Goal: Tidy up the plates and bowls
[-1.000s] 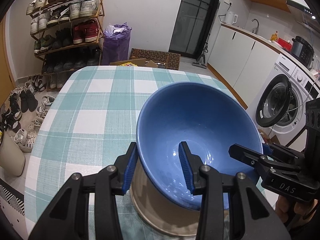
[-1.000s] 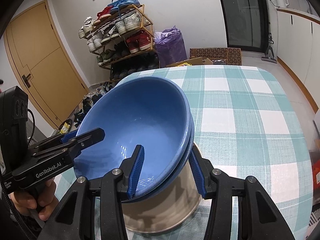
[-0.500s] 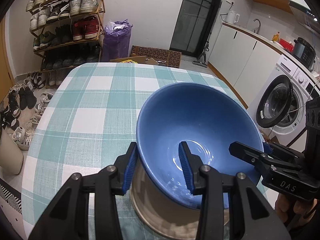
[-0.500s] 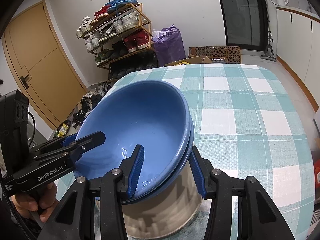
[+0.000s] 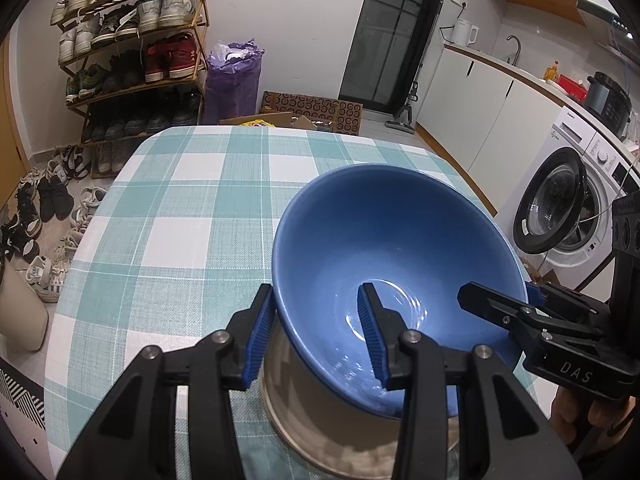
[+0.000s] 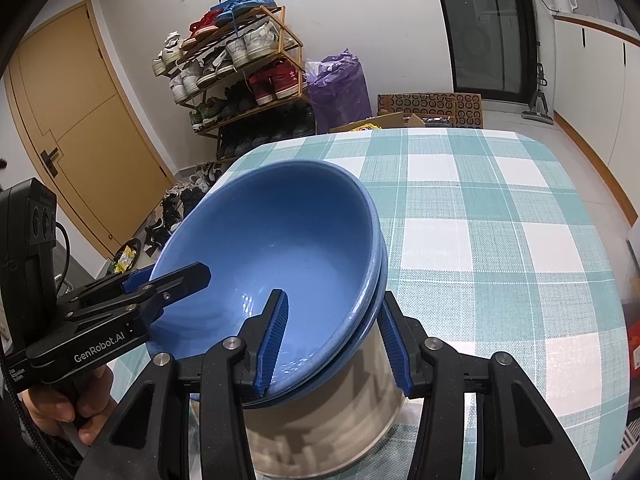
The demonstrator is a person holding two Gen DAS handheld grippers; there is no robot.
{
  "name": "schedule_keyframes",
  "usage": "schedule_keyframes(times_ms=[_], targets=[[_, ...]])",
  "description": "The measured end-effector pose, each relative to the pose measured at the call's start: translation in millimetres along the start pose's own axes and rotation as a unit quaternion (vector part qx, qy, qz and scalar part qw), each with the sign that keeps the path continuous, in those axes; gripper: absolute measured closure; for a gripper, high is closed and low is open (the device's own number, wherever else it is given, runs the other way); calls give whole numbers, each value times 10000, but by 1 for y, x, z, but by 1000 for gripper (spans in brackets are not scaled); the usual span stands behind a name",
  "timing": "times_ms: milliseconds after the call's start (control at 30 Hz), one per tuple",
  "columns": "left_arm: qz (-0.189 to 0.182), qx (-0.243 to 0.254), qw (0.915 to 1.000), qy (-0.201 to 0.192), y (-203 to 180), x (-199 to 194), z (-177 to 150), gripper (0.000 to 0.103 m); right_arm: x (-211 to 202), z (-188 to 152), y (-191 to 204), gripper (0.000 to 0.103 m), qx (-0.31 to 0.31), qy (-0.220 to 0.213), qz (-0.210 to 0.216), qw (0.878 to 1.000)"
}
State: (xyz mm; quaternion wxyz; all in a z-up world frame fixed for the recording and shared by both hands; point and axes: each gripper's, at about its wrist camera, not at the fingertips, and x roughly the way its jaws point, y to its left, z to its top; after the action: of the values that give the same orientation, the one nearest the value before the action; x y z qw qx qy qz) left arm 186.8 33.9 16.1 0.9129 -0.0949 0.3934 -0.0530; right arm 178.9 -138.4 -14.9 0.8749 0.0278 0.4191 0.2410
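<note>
Two nested blue bowls (image 5: pixel 400 240) (image 6: pixel 272 232) sit in a steel vessel (image 5: pixel 304 408) (image 6: pixel 320 420) over the checked table. My left gripper (image 5: pixel 315 288) straddles the stack's near-left rim, one pad inside the top bowl and the other outside against the steel wall, shut on the stack. My right gripper (image 6: pixel 332 296) clamps the opposite rim the same way. Each gripper also shows in the other's view: right gripper (image 5: pixel 498 292), left gripper (image 6: pixel 168 276). The vessel's base is partly hidden, so I cannot tell whether it touches the cloth.
The table (image 5: pixel 180 220) wears a teal and white checked cloth. Beyond its far edge stand a shoe rack (image 5: pixel 132 60), a purple bag (image 5: pixel 232 76) and a cardboard box (image 5: pixel 312 108). A washing machine (image 5: pixel 560 208) is on the right and a door (image 6: pixel 80 120) on the left.
</note>
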Motion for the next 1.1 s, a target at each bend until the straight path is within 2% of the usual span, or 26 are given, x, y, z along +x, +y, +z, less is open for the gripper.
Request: schedule_keyframes(times_ms=[133, 200, 267, 400, 467, 667, 700, 733, 767, 1100], targets=[[-1, 34, 10000, 0, 0, -1, 0, 59, 1, 2, -2, 54, -71, -25, 3, 10000], [21, 100, 9999, -55, -1, -4, 0, 55, 1, 2, -2, 49, -140, -69, -75, 9999], [58, 185, 9997, -136, -2, -10, 0, 44, -1, 3, -3, 42, -206, -127, -109, 9996], [127, 294, 9990, -312, -4, -26, -2, 38, -9, -3, -3, 31, -365, -200, -88, 9991], [163, 331, 9984, -417, -5, -33, -3, 23, -15, -4, -5, 24, -360, -279, -24, 9990], [265, 565, 9956, -703, -11, -53, -12, 21, -40, -15, -7, 7, -448, -692, 90, 9966], [278, 611, 9949, -749, -11, -56, -15, 18, -46, -18, -7, 3, -475, -778, 80, 9958], [294, 636, 9943, -806, -11, -59, -18, 3, -50, -20, -7, 2, -500, -865, 66, 9950], [315, 649, 9935, -883, -12, -62, -20, 0, -55, -22, -7, 1, -527, -951, 58, 9941], [435, 848, 9849, -1443, -7, -86, -49, 0, -82, -57, -12, 1, -821, -1518, 101, 9849]])
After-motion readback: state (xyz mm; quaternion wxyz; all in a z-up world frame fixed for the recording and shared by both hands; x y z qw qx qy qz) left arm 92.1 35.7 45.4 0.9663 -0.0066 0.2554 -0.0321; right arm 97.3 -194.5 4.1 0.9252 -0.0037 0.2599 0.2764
